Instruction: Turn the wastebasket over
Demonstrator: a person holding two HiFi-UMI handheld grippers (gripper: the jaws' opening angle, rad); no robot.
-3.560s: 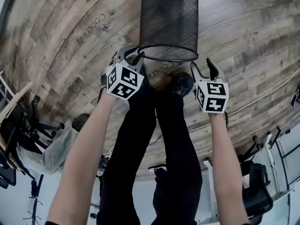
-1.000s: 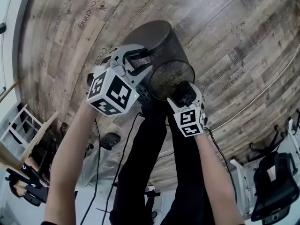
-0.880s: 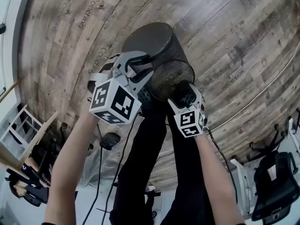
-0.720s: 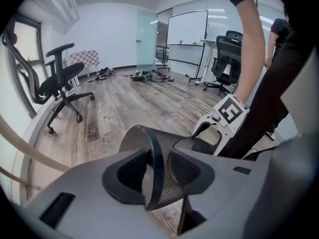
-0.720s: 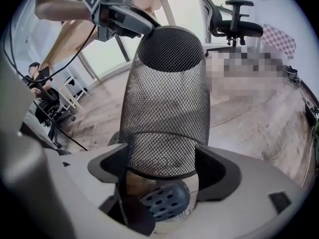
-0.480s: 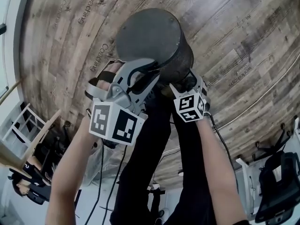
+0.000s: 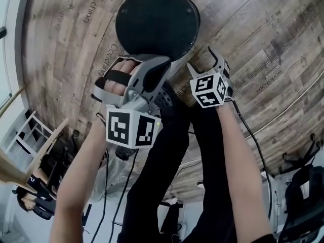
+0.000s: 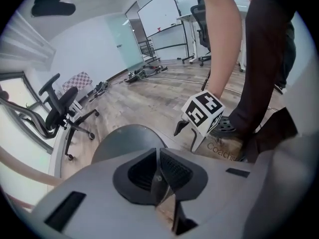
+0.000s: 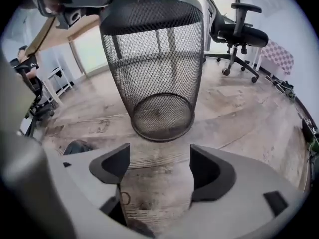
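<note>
The wastebasket [image 7: 157,22] stands base-up on the floor [image 7: 263,29] at twelve o'clock. Both forearms [image 7: 81,181] reach in from six o'clock, tilted steeply down. The left gripper [image 7: 161,65], at its six o'clock, has just been closing, and its jaws meet on nothing. The right gripper [image 7: 202,62], at its four o'clock, is spread apart and empty.

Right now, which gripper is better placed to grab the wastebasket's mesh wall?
Probably right: the right gripper is open, aimed at the wastebasket, though apart from it. The left gripper sits by the upturned base, its jaws just closed, nothing seen between them.
</note>
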